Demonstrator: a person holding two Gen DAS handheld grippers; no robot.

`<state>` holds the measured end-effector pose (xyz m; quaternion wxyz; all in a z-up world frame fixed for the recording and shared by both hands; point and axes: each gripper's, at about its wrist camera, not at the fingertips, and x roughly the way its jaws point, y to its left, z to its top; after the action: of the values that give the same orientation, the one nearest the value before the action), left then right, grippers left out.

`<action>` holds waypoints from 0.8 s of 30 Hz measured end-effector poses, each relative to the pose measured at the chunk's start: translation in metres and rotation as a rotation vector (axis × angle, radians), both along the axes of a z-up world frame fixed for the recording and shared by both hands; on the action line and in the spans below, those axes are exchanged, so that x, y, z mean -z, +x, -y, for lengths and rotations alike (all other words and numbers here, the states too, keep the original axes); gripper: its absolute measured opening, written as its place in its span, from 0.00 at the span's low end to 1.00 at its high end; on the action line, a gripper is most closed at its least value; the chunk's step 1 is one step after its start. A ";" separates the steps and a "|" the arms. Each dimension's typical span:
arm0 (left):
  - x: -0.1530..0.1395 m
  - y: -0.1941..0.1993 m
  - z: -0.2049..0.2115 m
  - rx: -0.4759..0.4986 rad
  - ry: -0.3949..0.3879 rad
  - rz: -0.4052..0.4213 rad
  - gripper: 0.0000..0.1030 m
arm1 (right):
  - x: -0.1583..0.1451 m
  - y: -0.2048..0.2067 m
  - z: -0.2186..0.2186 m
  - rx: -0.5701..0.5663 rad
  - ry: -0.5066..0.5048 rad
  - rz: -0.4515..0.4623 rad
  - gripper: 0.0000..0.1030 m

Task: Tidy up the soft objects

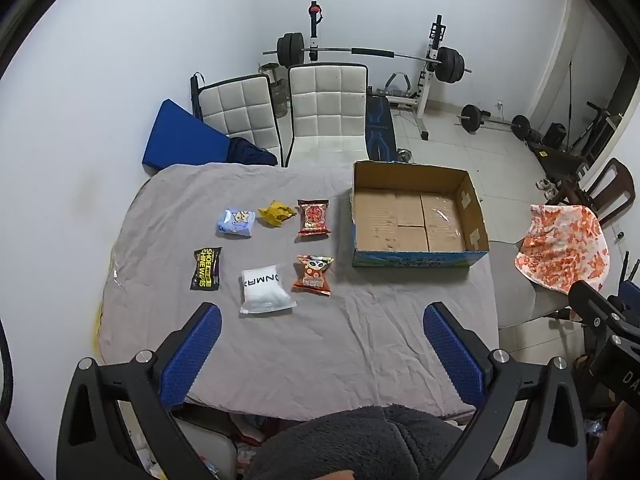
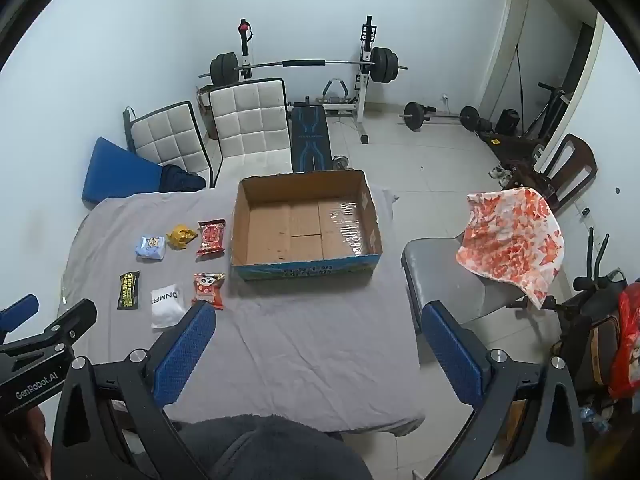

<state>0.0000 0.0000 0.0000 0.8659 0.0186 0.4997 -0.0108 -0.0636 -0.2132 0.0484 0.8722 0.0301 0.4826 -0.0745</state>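
Several soft packets lie on the grey-covered table: a white pack, a black wipes pack, an orange panda snack, a red snack, a yellow crumpled bag and a light blue pack. An open, empty cardboard box stands to their right; it also shows in the right wrist view. My left gripper is open and empty above the near table edge. My right gripper is open and empty, held above the near edge to the right of the packets.
Two white padded chairs stand behind the table. A chair with an orange-patterned cloth is at the right. A weight bench and barbell rack stand by the far wall. A blue pad leans at the left.
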 end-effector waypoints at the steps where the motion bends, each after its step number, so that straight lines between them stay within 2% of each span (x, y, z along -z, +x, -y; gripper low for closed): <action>1: 0.000 0.000 0.000 0.000 -0.001 -0.002 1.00 | 0.000 0.000 0.000 -0.001 0.000 -0.005 1.00; 7: 0.000 -0.001 0.003 -0.015 -0.006 -0.005 1.00 | 0.001 0.000 0.003 -0.004 -0.005 -0.020 1.00; 8: -0.001 -0.004 -0.005 -0.016 -0.041 -0.002 1.00 | 0.001 0.001 0.003 -0.003 -0.003 -0.020 1.00; 14: -0.001 -0.004 -0.001 -0.026 -0.023 -0.011 1.00 | 0.013 0.000 0.000 0.003 0.002 -0.019 1.00; 24: 0.000 -0.004 0.002 -0.020 -0.031 -0.013 1.00 | 0.002 -0.004 0.005 0.015 0.000 -0.009 1.00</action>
<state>-0.0041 -0.0024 0.0003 0.8629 0.0000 0.5052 -0.0098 -0.0672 -0.2183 0.0465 0.8693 0.0332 0.4865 -0.0811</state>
